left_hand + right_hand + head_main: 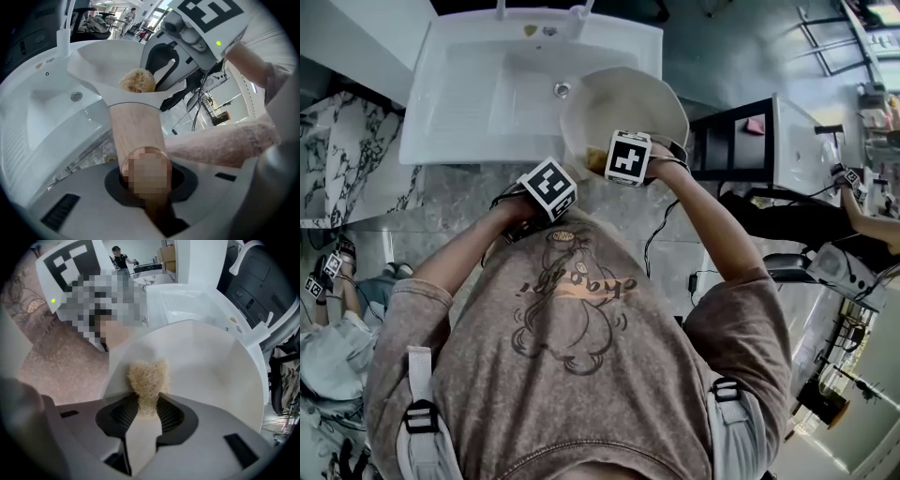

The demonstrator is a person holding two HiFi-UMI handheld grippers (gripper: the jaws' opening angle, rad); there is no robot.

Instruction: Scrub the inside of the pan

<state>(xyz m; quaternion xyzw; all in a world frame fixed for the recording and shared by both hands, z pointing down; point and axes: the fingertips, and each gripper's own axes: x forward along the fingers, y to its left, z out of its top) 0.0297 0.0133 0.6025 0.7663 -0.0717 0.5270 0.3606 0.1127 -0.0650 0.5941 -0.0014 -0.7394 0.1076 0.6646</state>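
A white sink (455, 112) is seen set against a marbled counter (469, 187), with its drain (562, 90) near the middle of the basin. Over the sink's front right corner a cream-coloured pan (628, 103) is held tilted, so that its open inside is turned toward the person. The pan's pale wooden handle (135, 131) is seen running back from the bowl toward the person's chest. The handle is clamped between the jaws of the left gripper (145, 176), whose marker cube is shown in the head view just in front of the shirt. The right gripper (148, 408) is held at the near rim of the pan, just beside the left gripper and reaching into the bowl. Its jaws are closed on a tan, fibrous scrubber (149, 380), whose tuft sticks out past the jaw tips. The scrubber is pressed against the pan's inner wall, close to the side where the handle joins. In the left gripper view the same scrubber is seen lying inside the bowl, just above the handle's root.
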